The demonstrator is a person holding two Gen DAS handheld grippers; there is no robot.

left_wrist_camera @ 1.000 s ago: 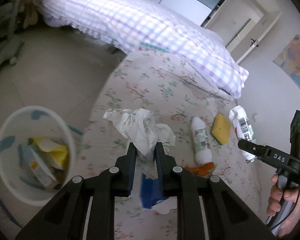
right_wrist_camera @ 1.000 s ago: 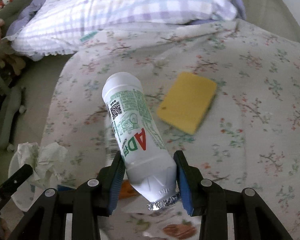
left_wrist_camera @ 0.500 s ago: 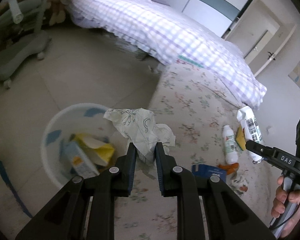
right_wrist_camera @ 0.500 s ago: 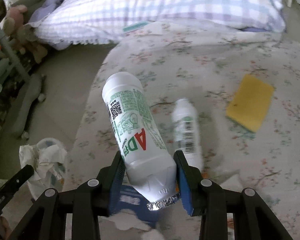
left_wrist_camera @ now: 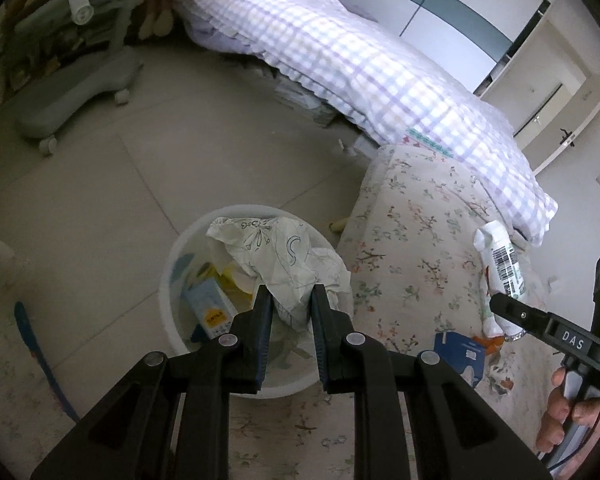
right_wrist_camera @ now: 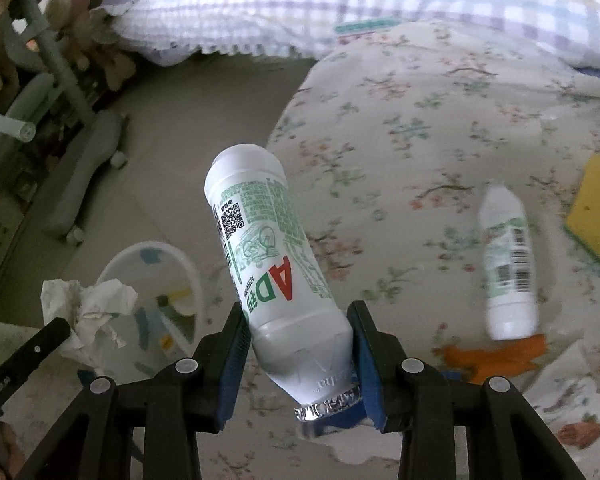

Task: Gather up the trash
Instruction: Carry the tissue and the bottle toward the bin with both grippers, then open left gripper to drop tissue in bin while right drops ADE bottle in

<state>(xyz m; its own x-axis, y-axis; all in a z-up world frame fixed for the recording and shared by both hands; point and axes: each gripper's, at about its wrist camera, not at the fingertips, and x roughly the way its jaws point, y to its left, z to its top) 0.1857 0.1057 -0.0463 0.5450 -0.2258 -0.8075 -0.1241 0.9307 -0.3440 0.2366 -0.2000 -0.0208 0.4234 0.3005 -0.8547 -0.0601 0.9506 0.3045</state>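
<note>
My left gripper point(left_wrist_camera: 291, 300) is shut on a crumpled white paper point(left_wrist_camera: 284, 256) and holds it over the white waste bin point(left_wrist_camera: 172, 312) on the floor beside the bed. The bin holds a blue carton and yellow scraps. My right gripper point(right_wrist_camera: 298, 320) is shut on a white AD milk bottle point(right_wrist_camera: 264, 264), neck toward the camera, above the floral bedsheet point(right_wrist_camera: 420, 120). The same bottle point(left_wrist_camera: 500, 256) and right gripper show at the right of the left wrist view. The paper point(right_wrist_camera: 88, 312) and bin point(right_wrist_camera: 156, 256) show at lower left in the right wrist view.
On the bed lie a second white bottle point(right_wrist_camera: 508, 272), a yellow sponge point(right_wrist_camera: 596, 216), an orange scrap point(right_wrist_camera: 496, 356) and a blue packet point(left_wrist_camera: 460, 356). A checked quilt point(left_wrist_camera: 360, 68) covers the far bed. A grey wheeled chair base point(left_wrist_camera: 76, 92) stands on the tiled floor.
My left gripper has carried the paper leftward off the bed to above the bin. My right gripper with the bottle has also swung left toward the bed edge.
</note>
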